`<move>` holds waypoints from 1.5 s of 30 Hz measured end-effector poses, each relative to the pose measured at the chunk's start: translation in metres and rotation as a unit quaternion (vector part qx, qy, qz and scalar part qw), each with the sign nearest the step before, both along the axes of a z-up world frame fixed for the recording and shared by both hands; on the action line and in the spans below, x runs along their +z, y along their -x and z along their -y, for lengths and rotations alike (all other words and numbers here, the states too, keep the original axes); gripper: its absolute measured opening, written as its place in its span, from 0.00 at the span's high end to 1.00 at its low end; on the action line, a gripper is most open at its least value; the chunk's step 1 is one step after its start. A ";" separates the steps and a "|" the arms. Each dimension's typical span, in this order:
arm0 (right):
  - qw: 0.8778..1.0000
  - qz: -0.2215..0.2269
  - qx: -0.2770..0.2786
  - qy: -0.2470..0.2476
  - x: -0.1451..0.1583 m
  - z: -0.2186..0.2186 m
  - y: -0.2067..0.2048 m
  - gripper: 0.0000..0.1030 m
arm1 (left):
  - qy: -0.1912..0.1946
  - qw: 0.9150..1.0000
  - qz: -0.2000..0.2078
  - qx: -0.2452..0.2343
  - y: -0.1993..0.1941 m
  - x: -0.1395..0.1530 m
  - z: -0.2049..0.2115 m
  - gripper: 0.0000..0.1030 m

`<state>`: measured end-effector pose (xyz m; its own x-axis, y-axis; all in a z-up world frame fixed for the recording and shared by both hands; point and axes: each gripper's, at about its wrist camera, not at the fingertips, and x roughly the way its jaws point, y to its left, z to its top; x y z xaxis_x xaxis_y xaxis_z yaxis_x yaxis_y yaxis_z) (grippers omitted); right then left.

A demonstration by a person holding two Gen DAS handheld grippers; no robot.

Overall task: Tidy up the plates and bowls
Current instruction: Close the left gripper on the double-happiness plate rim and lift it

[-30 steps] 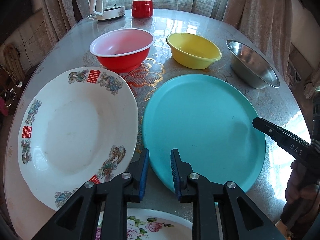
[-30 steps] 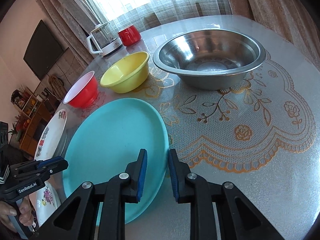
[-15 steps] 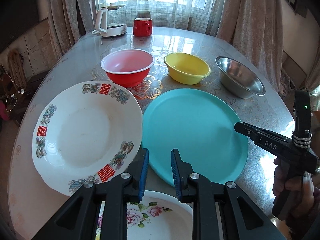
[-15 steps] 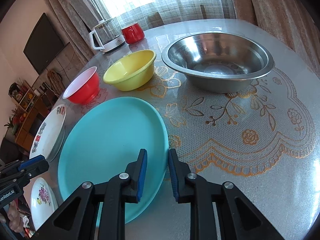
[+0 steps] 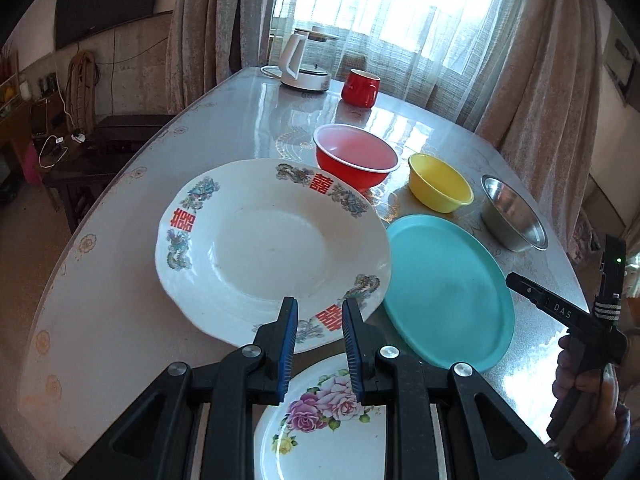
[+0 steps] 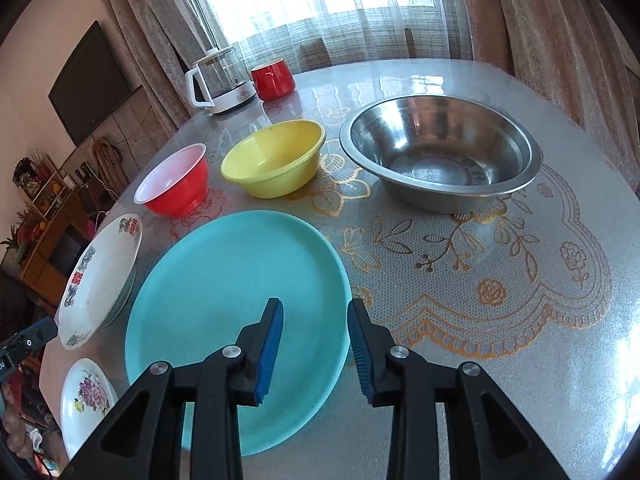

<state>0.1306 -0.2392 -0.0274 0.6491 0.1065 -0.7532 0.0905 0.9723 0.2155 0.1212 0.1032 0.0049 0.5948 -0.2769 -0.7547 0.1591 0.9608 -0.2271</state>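
The right hand-held gripper (image 6: 315, 344) hangs above the near rim of the teal plate (image 6: 224, 280), its jaws opening with nothing between them; the blue pads (image 6: 269, 354) straddle the plate's edge from above without touching it. The left hand-held gripper (image 5: 319, 344) has its jaws only narrowly parted and empty, poised over the near rim of the large white plate with red characters (image 5: 264, 248), with the small rose-patterned plate (image 5: 320, 420) directly beneath it.

Judging by the layout, the organizing has hardly begun — nothing is stacked. The three plates lie apart on the worktop (image 6: 500, 320): the large white plate at the left, the teal plate beside it with their rims close or slightly overlapping, the rose plate nearest the person. Behind them stand three bowls in a row, each separate: the red bowl (image 5: 356, 156), the yellow bowl (image 5: 439, 182) and the steel bowl (image 6: 438, 152). Left to do, probably: gather the plates into one pile and nest the bowls by size.

The worktop is a glossy oval surface with a gold lace-and-flower pattern under a clear cover, throwing back strong window glare. At its far end sit a glass kettle with a white handle (image 6: 220, 84) and a red mug (image 6: 273, 78) — neither seems part of the job. Beyond are sheer and heavy curtains (image 6: 540, 20), a dark wall-mounted screen (image 6: 92, 84), and cluttered shelves at the left.
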 end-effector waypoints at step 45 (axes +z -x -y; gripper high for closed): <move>0.971 -0.031 0.216 -0.103 -0.009 -0.148 -0.085 0.63 | 0.091 0.992 -0.005 0.086 -0.070 -0.034 -0.108 0.78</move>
<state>0.2159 -0.0908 -0.0364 0.4652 0.5106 -0.7232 -0.2964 0.8596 0.4163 0.1912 0.2110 -0.0296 0.6373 -0.3048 -0.7078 -0.0065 0.9163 -0.4004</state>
